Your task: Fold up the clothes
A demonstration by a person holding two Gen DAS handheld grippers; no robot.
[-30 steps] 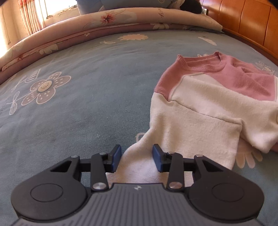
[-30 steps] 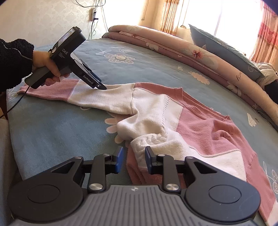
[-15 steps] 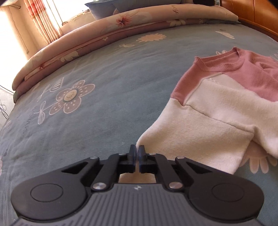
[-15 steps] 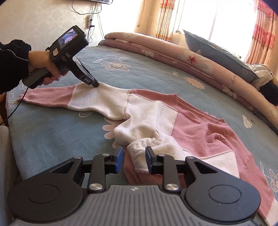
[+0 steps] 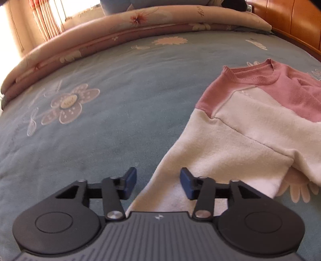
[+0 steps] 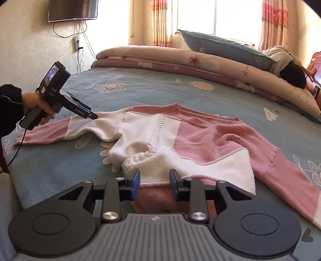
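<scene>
Sweater: a pink and white knit sweater [image 6: 180, 138] lies spread across the blue floral bedspread [image 6: 152, 90], neckline toward the rolled quilt, lower edge bunched toward the right wrist camera.
Left sleeve: stretched flat to the left in the right wrist view, white near the shoulder, pink toward the cuff [image 6: 40, 136].
Left gripper: the left gripper [image 5: 158, 181] hangs over the white part of that sleeve [image 5: 220, 152]; its jaws are opening, the sleeve's edge lies under the gap, and the blue pads [image 5: 131, 178] do not press on the cloth.
Left hand: a hand [image 6: 38, 108] in a dark fuzzy cuff holds the gripper's handle, with a cable trailing down off the bed edge.
Right gripper: the right gripper [image 6: 154, 182] sits at the bunched hem; its jaws are opening, with white and pink cloth showing between the pads, which stand apart from it.
Quilt: a rolled pink floral quilt [image 6: 180, 62] runs along the far side of the bed, with a blue pillow [image 6: 226, 48] on it.
Wall: a screen [image 6: 73, 10] hangs at the top left.
</scene>
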